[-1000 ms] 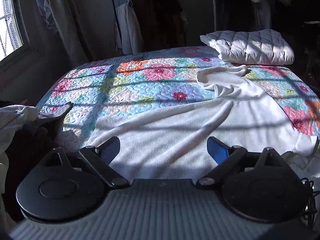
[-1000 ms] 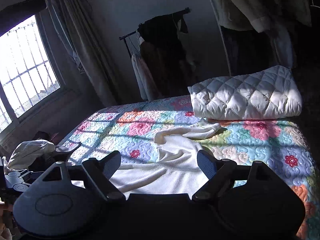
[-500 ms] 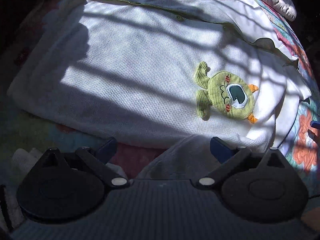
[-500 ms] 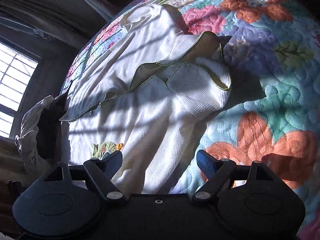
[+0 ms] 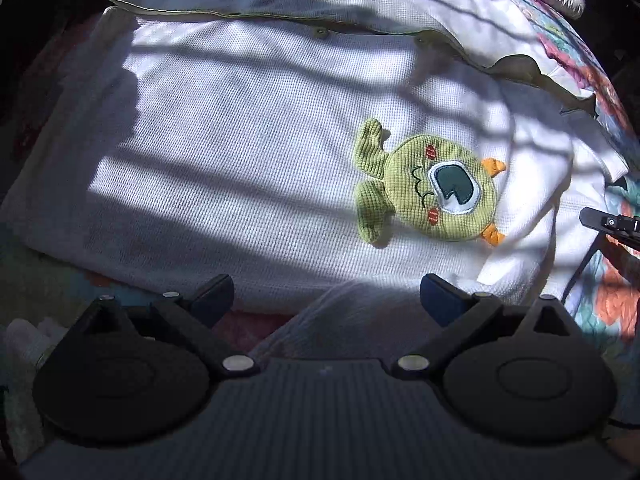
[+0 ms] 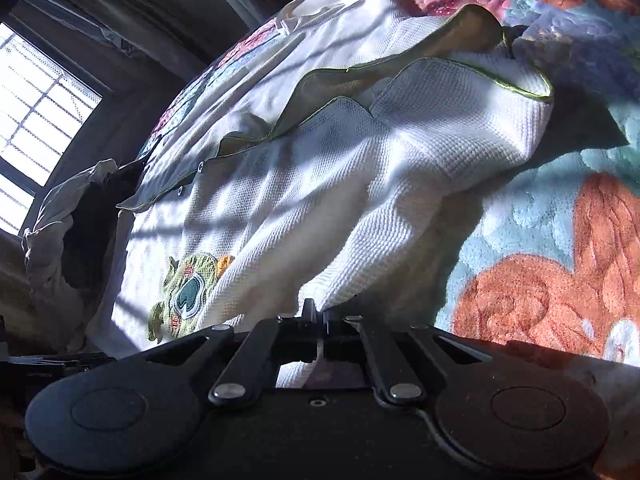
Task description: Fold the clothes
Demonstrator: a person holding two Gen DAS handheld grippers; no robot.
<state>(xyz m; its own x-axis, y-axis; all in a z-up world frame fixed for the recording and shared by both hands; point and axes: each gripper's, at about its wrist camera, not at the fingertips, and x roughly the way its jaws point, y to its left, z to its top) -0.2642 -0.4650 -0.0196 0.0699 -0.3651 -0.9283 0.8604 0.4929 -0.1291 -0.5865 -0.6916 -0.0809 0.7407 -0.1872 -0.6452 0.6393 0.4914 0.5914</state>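
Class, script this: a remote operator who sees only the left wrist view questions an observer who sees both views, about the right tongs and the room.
Operator: Are the right tongs shut?
Observer: Yes. The right tongs have just closed, pinching an edge of the white waffle-knit shirt with the green monster patch.
Operator: Where do those striped shadows come from?
Observer: From a barred window past the far side of the bed, bright with daylight.
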